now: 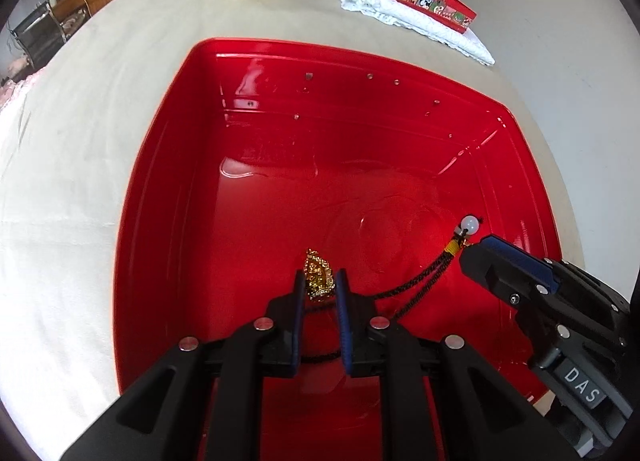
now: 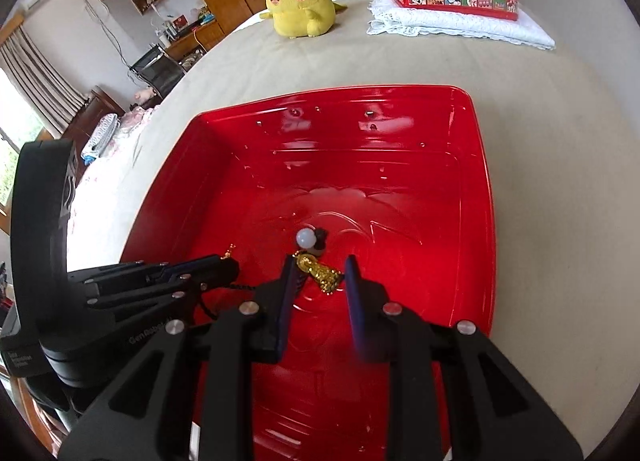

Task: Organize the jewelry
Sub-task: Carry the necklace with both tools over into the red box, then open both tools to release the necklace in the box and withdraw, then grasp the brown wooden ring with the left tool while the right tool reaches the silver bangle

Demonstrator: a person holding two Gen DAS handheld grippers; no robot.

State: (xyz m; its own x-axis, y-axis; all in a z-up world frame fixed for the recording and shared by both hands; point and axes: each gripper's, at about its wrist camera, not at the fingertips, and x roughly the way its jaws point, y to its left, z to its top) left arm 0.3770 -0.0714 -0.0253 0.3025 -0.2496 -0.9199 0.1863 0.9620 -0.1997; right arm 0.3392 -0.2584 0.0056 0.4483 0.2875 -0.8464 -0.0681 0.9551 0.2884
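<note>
The left claw (image 1: pixel 320 285) is clamped on a gold pendant (image 1: pixel 318 275) over the red tray (image 1: pixel 168 165). Its black cord (image 1: pixel 420 281) runs right to the right claw (image 2: pixel 318 275) – jaws narrow, gripping the gold knot (image 2: pixel 320 271), a white bead (image 2: pixel 306 238) just past the tips.

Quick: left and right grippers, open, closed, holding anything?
Left gripper: closed, holding the gold pendant.
Right gripper: closed on the cord's gold end piece, just below the white bead.
</note>
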